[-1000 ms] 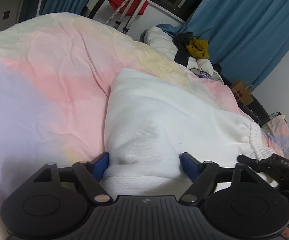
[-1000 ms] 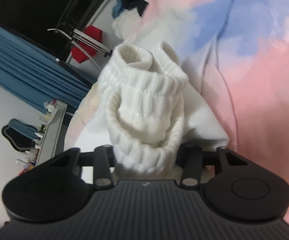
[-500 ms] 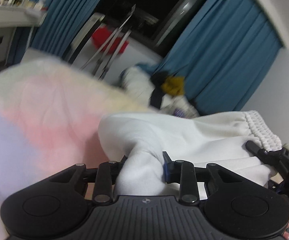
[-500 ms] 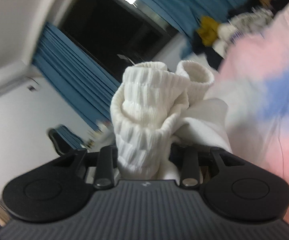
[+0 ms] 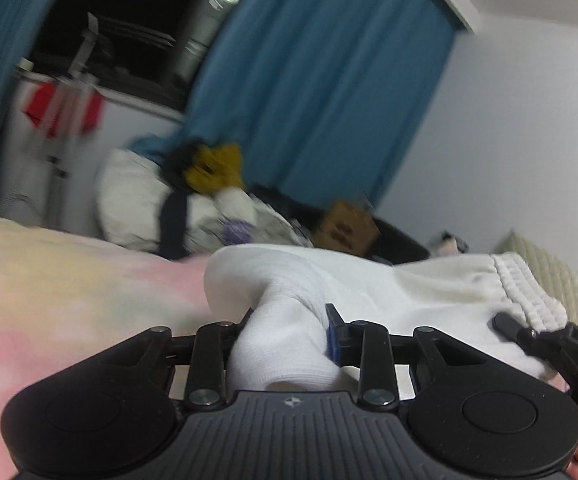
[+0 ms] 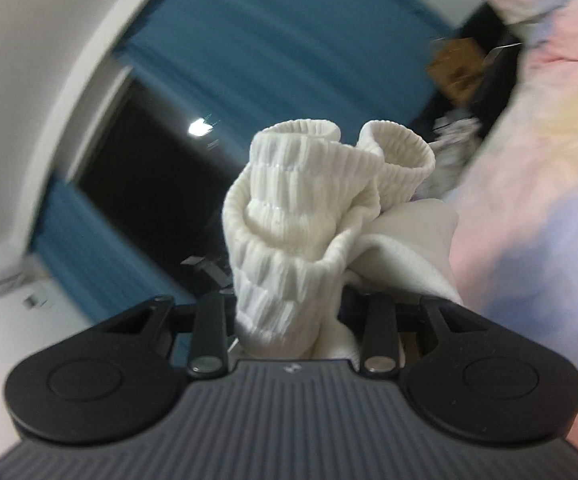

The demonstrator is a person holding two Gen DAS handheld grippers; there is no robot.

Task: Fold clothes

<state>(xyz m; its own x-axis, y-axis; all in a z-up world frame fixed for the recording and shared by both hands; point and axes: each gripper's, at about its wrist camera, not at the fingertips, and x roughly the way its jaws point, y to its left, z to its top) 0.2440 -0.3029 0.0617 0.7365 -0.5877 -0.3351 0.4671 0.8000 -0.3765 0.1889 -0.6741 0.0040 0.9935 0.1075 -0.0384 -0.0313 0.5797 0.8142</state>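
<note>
One white garment (image 5: pixel 389 292), two grippers, both clamped on it. Left gripper (image 5: pixel 289 334) closed down tight on a bunched fold of the plain white cloth, blue pad (image 5: pixel 332 336) pressed into the fabric on the inner side. Right gripper (image 6: pixel 289 312) likewise narrowed onto the ribbed elastic band (image 6: pixel 301 208), gathered into two rolled loops standing up between the black fingers (image 6: pixel 208 336). Stretched sideways between the two tools, long axis running roughly left to right across the left wrist view, plain end at the left gripper, ribbed band (image 5: pixel 525 292) out at the far right beside the other tool's black tip (image 5: pixel 529 334). Held just above one pastel bedcover (image 5: pixel 69 280) in pink, yellow and lilac; whether the sagging middle touches the cover cannot be told. Beyond, blurred: one heap of mixed laundry (image 5: pixel 193 200) with a single mustard-yellow piece (image 5: pixel 215 168) on top, one brown cardboard box (image 5: pixel 347 230), blue curtains (image 5: pixel 321 80) on either side of one dark window (image 5: pixel 129 20), and something red (image 5: pixel 63 110) hanging on a pale rack.
</note>
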